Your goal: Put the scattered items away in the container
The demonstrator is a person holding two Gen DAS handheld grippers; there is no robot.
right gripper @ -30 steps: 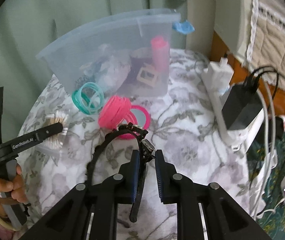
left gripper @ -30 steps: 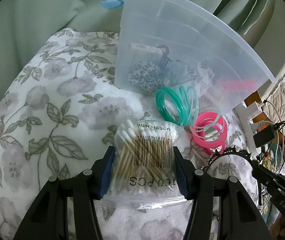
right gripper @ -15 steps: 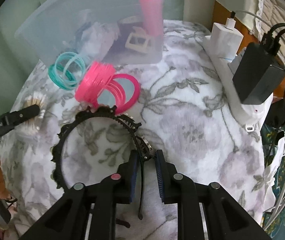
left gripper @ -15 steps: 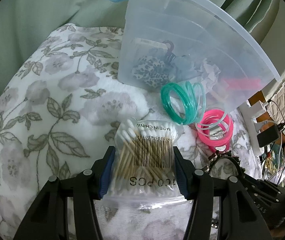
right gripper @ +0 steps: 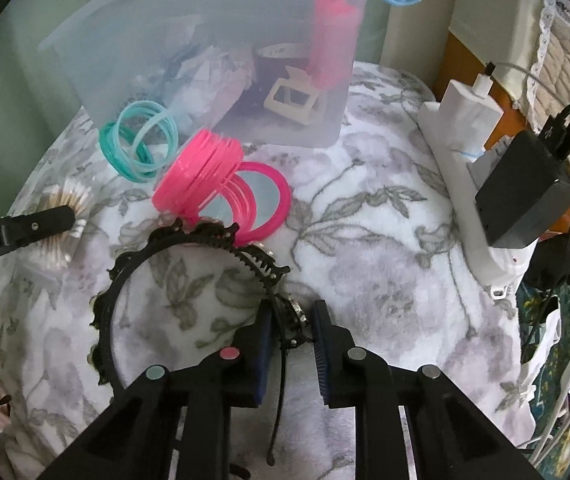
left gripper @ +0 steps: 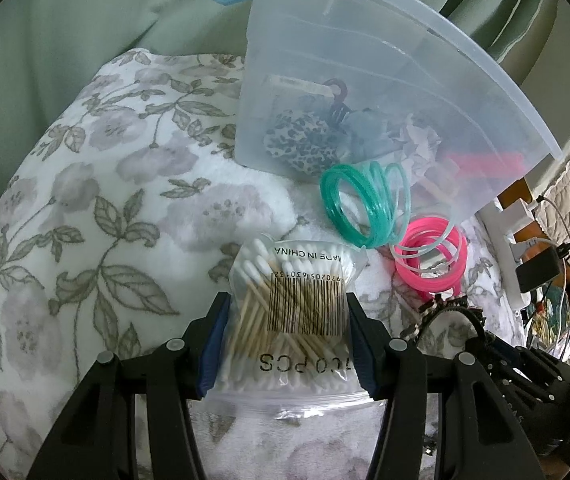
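left gripper (left gripper: 287,316) clamped on cotton swab bag (left gripper: 297,304), just before the container (left gripper: 365,92); print reads "made in china", "...00 pcs", barcode digits partly legible. right gripper (right gripper: 291,332) slightly parted around black headband (right gripper: 189,256), contact unclear. teal bangles (left gripper: 365,204) and pink bangles (right gripper: 201,172) touching container's near wall. floral blanket (left gripper: 97,208) open left of container. contents blurred through frosted wall; "...robot.ai" cut off.
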